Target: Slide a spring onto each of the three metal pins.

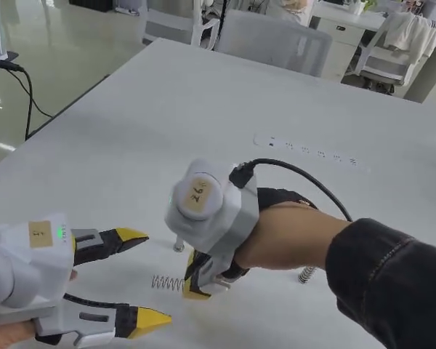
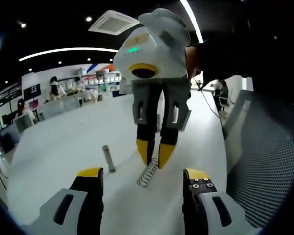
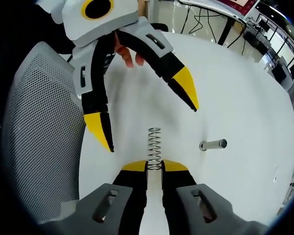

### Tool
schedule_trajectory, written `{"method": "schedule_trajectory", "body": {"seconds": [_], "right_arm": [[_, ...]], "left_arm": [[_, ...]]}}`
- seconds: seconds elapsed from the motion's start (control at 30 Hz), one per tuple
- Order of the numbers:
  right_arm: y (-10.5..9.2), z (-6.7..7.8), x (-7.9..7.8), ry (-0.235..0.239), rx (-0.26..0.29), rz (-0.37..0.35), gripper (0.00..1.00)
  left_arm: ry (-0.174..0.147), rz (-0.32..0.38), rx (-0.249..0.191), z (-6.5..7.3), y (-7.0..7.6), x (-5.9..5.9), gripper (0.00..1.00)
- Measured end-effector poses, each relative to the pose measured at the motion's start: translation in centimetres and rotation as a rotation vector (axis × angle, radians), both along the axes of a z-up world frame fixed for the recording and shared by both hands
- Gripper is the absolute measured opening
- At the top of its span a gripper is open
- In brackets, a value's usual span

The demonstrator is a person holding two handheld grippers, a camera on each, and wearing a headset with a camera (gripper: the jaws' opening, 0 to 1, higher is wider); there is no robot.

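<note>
Head view, with both gripper views. The right tool (image 1: 192, 282), carried in a dark-sleeved hand (image 1: 287, 236) at lower centre, is clenched on one end of a spring (image 1: 167, 281); the right gripper view shows the same grasp, with the tool's (image 3: 154, 166) yellow tips pinching the near coils and the rest of the spring (image 3: 154, 139) running straight out from them. The spring's long axis lies low and roughly level along the white counter (image 1: 203, 109), pointing toward the lower left of the head view. A bare metal pin (image 1: 179, 246) stands upright on the counter just above the spring, close beside the right tool; in the left gripper view it (image 2: 108, 157) stands left of the spring (image 2: 148, 174). The spring is therefore crosswise to the pin and would probably need tipping upright over the pin's top before it can slide on. The left tool (image 1: 139, 278), at lower left, is released, jaws wide apart, facing the spring but farther from the pin. A second spring (image 1: 307, 274) lies right of the hand.
</note>
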State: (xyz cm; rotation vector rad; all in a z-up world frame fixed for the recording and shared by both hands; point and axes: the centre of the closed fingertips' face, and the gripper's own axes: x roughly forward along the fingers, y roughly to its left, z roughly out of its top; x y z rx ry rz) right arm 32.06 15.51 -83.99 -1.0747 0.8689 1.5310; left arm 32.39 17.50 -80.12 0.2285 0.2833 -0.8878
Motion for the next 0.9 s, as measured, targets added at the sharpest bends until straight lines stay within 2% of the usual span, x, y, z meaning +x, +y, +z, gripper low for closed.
{"method": "schedule_trajectory", "body": {"seconds": [0.5, 0.77, 0.9], "right_arm": [[-0.7, 0.8, -0.7, 0.006, -0.002, 0.033, 0.08], [-0.9, 1.3, -1.1, 0.003, 0.001, 0.048, 0.08], [-1.0, 1.5, -1.3, 0.002, -0.002, 0.059, 0.08]], "left_arm": [[-0.001, -0.057, 0.013, 0.0, -0.9, -0.6, 0.41], [0.003, -0.095, 0.008, 0.1, -1.4, -1.2, 0.26], [0.003, -0.102, 0.009, 0.1, -1.5, -1.3, 0.21]]}}
